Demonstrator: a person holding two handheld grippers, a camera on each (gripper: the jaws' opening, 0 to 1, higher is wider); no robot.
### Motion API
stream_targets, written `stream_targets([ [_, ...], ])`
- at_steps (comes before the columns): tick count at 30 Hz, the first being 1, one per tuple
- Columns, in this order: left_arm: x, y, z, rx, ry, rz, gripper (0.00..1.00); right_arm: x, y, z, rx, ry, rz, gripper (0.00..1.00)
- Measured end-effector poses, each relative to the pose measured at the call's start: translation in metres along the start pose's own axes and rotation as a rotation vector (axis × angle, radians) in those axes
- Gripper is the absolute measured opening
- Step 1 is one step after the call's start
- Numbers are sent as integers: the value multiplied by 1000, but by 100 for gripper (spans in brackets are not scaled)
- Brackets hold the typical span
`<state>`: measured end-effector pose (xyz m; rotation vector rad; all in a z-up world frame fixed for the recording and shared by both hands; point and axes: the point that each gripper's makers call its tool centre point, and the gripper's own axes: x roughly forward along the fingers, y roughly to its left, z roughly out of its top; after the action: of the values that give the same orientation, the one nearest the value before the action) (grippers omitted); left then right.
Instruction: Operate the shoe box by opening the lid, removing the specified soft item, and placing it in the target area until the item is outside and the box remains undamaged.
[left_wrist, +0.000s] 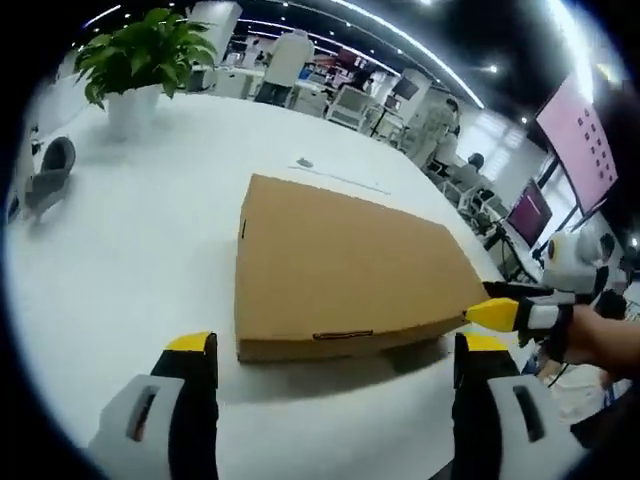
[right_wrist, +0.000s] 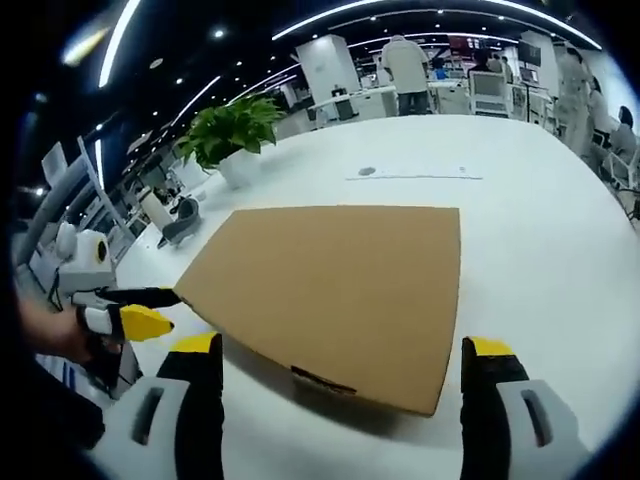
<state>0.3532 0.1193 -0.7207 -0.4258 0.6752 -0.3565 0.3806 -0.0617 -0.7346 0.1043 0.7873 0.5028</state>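
A flat brown cardboard shoe box (left_wrist: 340, 265) lies with its lid down on the white table (left_wrist: 130, 260). My left gripper (left_wrist: 337, 345) is open just short of the box's front edge, its yellow-tipped jaws wider than the lid tab (left_wrist: 343, 335). The right gripper (left_wrist: 500, 303) reaches in from the right, and its yellow tip touches the box's right corner. In the right gripper view the box (right_wrist: 340, 285) sits ahead of my open right gripper (right_wrist: 342, 346). The left gripper (right_wrist: 148, 310) is at the box's left corner. The soft item is hidden.
A potted plant (left_wrist: 140, 50) (right_wrist: 232, 130) stands at the table's far side, with a grey object (left_wrist: 50, 170) (right_wrist: 180, 222) lying near it. A small mark (right_wrist: 366, 171) is beyond the box. Desks, screens and people fill the room behind.
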Motion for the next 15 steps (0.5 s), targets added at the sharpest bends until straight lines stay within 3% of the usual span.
stream_targets([
  [3, -1, 0, -13, -38, 72, -2, 99, -5, 2, 6, 65, -45, 31, 100],
  [4, -1, -2, -11, -36, 47, -19, 99, -8, 11, 16, 138, -102, 100, 100],
  [6, -2, -10, -11, -127, 30, -56, 100, -14, 8, 11, 194, -80, 113, 100],
  [7, -4, -4, -8, -164, 7, -37, 100, -15, 9, 11, 217, -85, 127, 100],
  [9, -5, -1, -7, -267, -18, -40, 100, -19, 5, 9, 232, -91, 130, 99],
  [11, -7, 3, -9, -288, -17, -26, 100, -23, 1, 11, 227, -118, 117, 96],
  [15, -9, -5, -11, -343, -21, -75, 100, -28, 0, 11, 267, -136, 130, 95],
])
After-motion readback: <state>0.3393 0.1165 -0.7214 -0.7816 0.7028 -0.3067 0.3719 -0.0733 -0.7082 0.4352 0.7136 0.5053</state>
